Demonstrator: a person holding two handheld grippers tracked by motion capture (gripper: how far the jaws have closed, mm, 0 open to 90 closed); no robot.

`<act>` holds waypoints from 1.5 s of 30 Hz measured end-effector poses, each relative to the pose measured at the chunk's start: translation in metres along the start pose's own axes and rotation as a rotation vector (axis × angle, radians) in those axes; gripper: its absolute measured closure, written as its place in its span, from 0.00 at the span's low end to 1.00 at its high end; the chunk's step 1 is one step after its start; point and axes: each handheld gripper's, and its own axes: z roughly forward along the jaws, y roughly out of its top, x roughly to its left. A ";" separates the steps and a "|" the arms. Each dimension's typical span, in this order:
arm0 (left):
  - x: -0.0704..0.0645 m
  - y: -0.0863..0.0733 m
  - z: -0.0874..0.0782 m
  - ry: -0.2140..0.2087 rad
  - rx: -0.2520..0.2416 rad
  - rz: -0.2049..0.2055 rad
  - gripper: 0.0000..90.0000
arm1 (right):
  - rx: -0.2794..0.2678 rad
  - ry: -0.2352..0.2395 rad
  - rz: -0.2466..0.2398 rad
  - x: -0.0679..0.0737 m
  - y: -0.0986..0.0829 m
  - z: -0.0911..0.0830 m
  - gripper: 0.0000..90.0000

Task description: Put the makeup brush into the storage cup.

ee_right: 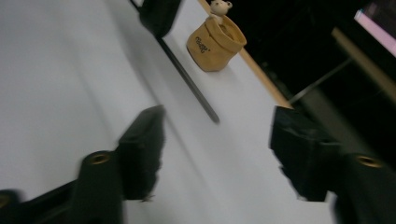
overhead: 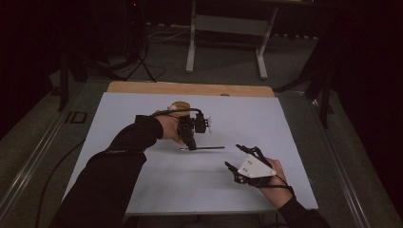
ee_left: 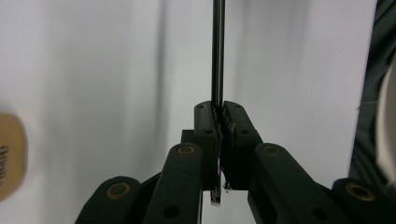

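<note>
Rod (overhead: 207, 148): thin, dark, straight, lying flat near the middle of the white desk (overhead: 142, 190). Left tongs (ee_left: 220, 110) clamped on one end; right tongs (ee_right: 217, 135) spread apart, empty, near the front right corner.

In the left gripper view, the left gripper (ee_left: 219, 112) has its two black jaws pressed together on the end of a thin dark rod (ee_left: 217, 51), which runs straight up from the jaws over the white tabletop (ee_left: 93, 70). A tan, blurred pouch (ee_left: 9, 154) sits at the left edge of the view. Something dark lies along the right edge, too blurred to tell what it is.
</note>
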 end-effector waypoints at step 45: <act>-0.007 0.024 0.002 -0.027 0.013 0.009 0.95 | 0.290 -0.122 -0.599 0.053 0.045 0.079 0.93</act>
